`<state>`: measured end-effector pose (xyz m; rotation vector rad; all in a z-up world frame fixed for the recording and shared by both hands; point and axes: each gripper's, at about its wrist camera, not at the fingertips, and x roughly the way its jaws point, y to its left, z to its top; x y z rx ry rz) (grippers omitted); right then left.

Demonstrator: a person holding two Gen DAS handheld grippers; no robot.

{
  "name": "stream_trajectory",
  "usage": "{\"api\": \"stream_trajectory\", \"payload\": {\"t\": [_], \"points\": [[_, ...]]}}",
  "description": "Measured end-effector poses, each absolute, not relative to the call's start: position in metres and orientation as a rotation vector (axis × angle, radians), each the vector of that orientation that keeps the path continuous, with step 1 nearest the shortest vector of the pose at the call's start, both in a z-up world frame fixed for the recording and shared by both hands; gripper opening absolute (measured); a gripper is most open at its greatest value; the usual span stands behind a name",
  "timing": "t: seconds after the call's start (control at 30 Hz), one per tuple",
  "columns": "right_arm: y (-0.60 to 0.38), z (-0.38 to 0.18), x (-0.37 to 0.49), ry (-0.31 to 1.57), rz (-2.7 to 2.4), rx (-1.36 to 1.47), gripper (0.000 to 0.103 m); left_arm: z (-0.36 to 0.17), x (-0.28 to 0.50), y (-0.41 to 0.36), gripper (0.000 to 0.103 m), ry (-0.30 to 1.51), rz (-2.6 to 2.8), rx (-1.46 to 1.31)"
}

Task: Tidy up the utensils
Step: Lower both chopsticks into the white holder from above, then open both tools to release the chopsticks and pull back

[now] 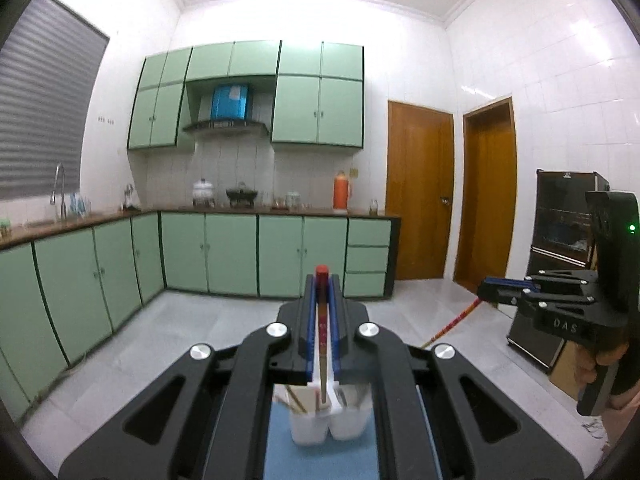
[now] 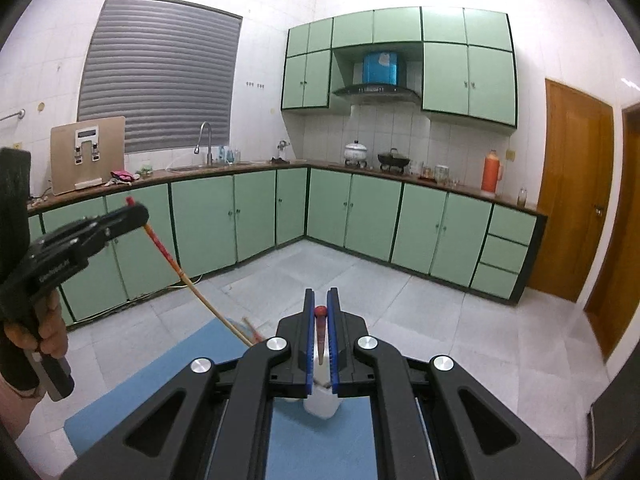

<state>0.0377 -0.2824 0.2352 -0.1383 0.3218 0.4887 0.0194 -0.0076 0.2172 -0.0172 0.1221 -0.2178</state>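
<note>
Chopsticks are what both grippers carry here, one each, over a white holder (image 1: 326, 420) that stands on a blue mat (image 2: 160, 380). The left gripper (image 1: 322, 292) has its blue-padded jaws closed to a narrow slot around a red-capped chopstick (image 1: 322, 320), whose lower end reaches down toward the holder's middle wall; whether the tip is already inside a compartment I cannot tell, since the picture blurs there. A couple of pale sticks (image 1: 294, 400) lean in the holder's left compartment. The right gripper (image 2: 321, 312) likewise pinches a second chopstick (image 2: 321, 332) close to its red cap, with the holder just below the jaws and mostly hidden by them. In the right wrist view the left-hand chopstick slants steeply from its gripper down toward the mat, so it is far from upright. The risks, as I judge them: a slanted stick may strike the rim or the dividing wall and tip the light holder, or skid out onto the mat; released too high, it could bounce out. With both tools crowding the same small opening, the two sticks or the jaws may knock together and twist a stick loose in its grip.
</note>
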Motion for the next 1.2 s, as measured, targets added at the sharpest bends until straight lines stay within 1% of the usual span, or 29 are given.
{"api": "stream_trajectory", "payload": {"t": [0.13,0.23,0.47,0.63,0.67,0.73,0.77,0.8,0.83,0.9,0.97,1.0,1.03,1.17,1.2], "points": [[-0.273,0.238,0.063,0.342,0.485,-0.145,0.006,0.223,0.048,-0.021,0.005,0.104,-0.195,0.012],[-0.263,0.223,0.089,0.396,0.474,-0.161,0.006,0.214,0.076,-0.028,0.005,0.147,-0.204,0.012],[-0.243,0.176,0.140,0.523,0.464,-0.165,0.006,0.171,0.127,-0.040,0.005,0.270,-0.209,0.025],[-0.238,0.149,0.161,0.593,0.476,-0.136,0.006,0.139,0.154,-0.038,0.005,0.364,-0.213,0.007],[-0.237,0.142,0.163,0.608,0.479,-0.129,0.006,0.134,0.158,-0.035,0.007,0.378,-0.214,0.001],[-0.241,0.135,0.163,0.617,0.471,-0.113,0.013,0.124,0.161,-0.030,0.008,0.401,-0.203,-0.011],[-0.244,0.132,0.161,0.619,0.468,-0.101,0.013,0.122,0.160,-0.026,0.009,0.403,-0.203,-0.016],[-0.248,0.131,0.157,0.613,0.456,-0.092,0.019,0.120,0.156,-0.022,0.011,0.400,-0.203,-0.023],[-0.254,0.130,0.152,0.600,0.437,-0.084,0.032,0.120,0.152,-0.019,0.019,0.394,-0.198,-0.027],[-0.264,0.131,0.140,0.568,0.405,-0.064,0.046,0.121,0.140,-0.012,0.040,0.370,-0.177,-0.024],[-0.275,0.132,0.127,0.549,0.381,-0.041,0.048,0.122,0.124,-0.005,0.048,0.343,-0.164,-0.031],[-0.281,0.132,0.121,0.539,0.366,-0.030,0.053,0.122,0.119,-0.002,0.053,0.337,-0.159,-0.038],[-0.288,0.132,0.112,0.528,0.349,-0.017,0.059,0.123,0.111,0.002,0.056,0.332,-0.149,-0.047],[-0.308,0.128,0.080,0.497,0.321,0.044,0.065,0.120,0.083,0.009,0.068,0.323,-0.113,-0.048],[-0.312,0.126,0.071,0.491,0.312,0.056,0.069,0.118,0.075,0.009,0.071,0.327,-0.107,-0.039]]}}
